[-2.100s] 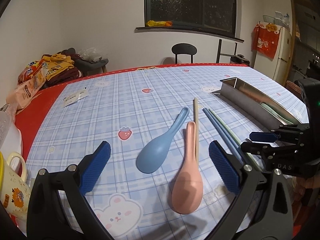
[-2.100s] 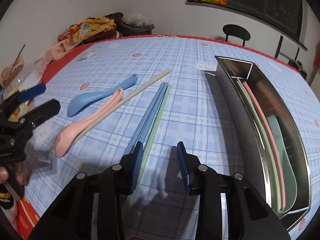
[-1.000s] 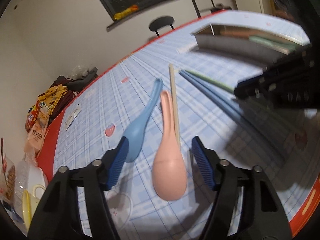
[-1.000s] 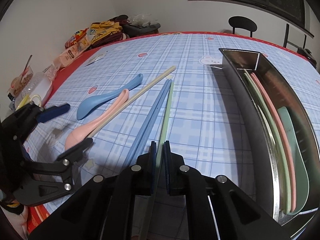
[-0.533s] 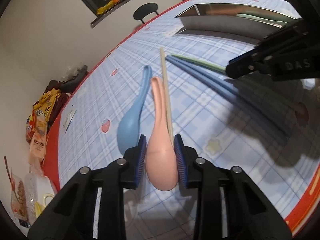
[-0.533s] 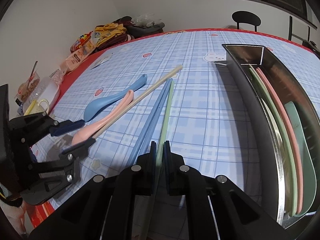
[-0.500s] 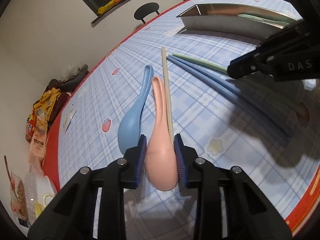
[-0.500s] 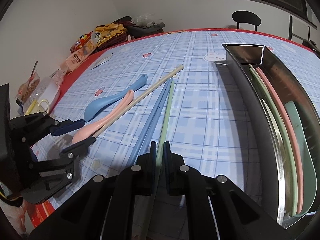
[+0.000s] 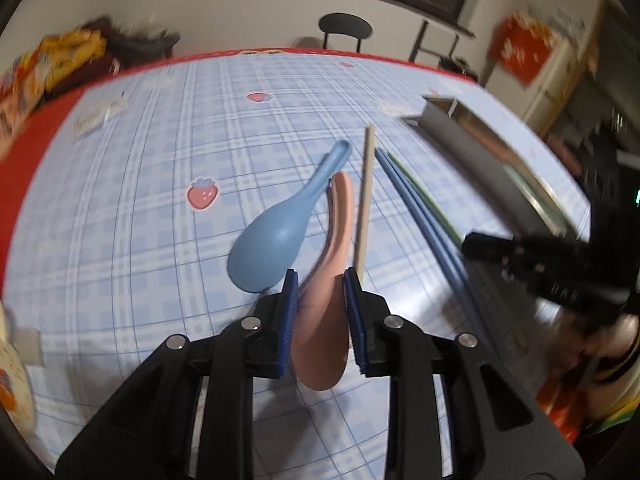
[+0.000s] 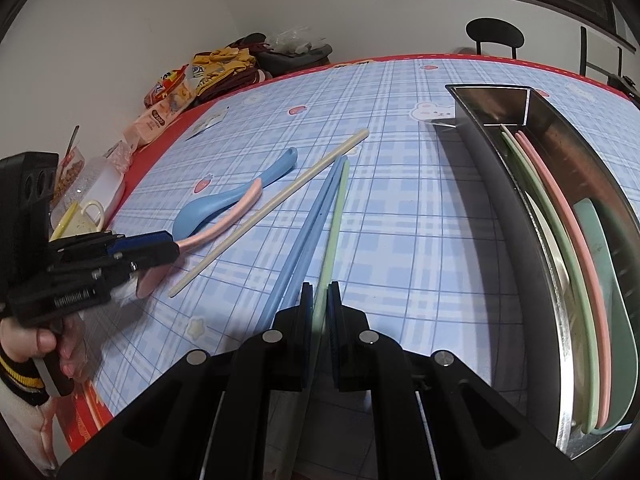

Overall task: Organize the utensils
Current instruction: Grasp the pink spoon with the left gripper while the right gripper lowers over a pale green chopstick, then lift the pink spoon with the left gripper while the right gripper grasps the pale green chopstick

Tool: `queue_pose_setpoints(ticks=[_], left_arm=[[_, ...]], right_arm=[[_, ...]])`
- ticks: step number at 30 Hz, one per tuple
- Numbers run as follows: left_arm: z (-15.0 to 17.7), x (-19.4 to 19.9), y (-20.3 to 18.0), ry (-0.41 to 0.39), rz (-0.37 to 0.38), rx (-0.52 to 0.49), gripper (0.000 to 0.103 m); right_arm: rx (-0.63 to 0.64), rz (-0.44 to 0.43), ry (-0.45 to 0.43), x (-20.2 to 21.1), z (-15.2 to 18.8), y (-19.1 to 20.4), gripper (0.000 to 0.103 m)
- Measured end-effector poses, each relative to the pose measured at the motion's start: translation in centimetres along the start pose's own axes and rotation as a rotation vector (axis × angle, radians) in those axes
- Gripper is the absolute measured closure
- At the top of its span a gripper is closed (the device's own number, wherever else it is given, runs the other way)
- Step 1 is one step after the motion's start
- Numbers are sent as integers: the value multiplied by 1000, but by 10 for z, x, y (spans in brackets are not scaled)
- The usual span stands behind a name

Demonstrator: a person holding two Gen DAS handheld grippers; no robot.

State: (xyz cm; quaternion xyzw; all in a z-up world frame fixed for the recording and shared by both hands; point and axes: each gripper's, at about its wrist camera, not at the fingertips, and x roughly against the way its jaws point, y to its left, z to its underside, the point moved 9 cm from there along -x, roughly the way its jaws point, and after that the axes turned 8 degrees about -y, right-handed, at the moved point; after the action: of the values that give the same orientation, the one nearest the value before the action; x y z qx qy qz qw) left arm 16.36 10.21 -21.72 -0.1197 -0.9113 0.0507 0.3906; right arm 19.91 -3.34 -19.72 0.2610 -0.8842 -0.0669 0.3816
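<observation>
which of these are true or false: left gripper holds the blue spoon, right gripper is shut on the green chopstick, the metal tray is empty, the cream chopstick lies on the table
1. The left gripper holds the blue spoon. False: it is shut on the pink spoon.
2. The right gripper is shut on the green chopstick. True.
3. The metal tray is empty. False: it already holds green and pink utensils.
4. The cream chopstick lies on the table. True.

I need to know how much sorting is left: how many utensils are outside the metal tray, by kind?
Spoons: 2 (blue plastic spoon, pink plastic spoon)
Chopsticks: 4 (cream chopstick, two blue chopsticks, green chopstick)
Total: 6
</observation>
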Motion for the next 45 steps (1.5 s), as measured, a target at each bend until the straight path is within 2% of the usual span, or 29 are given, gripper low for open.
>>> queue_pose_setpoints(ticks=[2, 6, 20, 36, 40, 45], left_arm=[[-1, 2, 8, -7, 16, 55, 79], [1, -4, 15, 23, -46, 23, 91], [8, -14, -7, 47, -45, -106, 89], [3, -24, -21, 18, -22, -102, 85], [4, -24, -22, 9, -33, -108, 82], [5, -24, -27, -14, -58, -131, 85]], right_arm=[[-1, -1, 0, 0, 0, 1, 95], [-2, -1, 0, 0, 0, 1, 95], [-1, -5, 1, 0, 0, 2, 95], [-28, -37, 3, 0, 1, 3, 95], [-16, -26, 2, -1, 0, 5, 95], [1, -11, -2, 0, 0, 5, 95]])
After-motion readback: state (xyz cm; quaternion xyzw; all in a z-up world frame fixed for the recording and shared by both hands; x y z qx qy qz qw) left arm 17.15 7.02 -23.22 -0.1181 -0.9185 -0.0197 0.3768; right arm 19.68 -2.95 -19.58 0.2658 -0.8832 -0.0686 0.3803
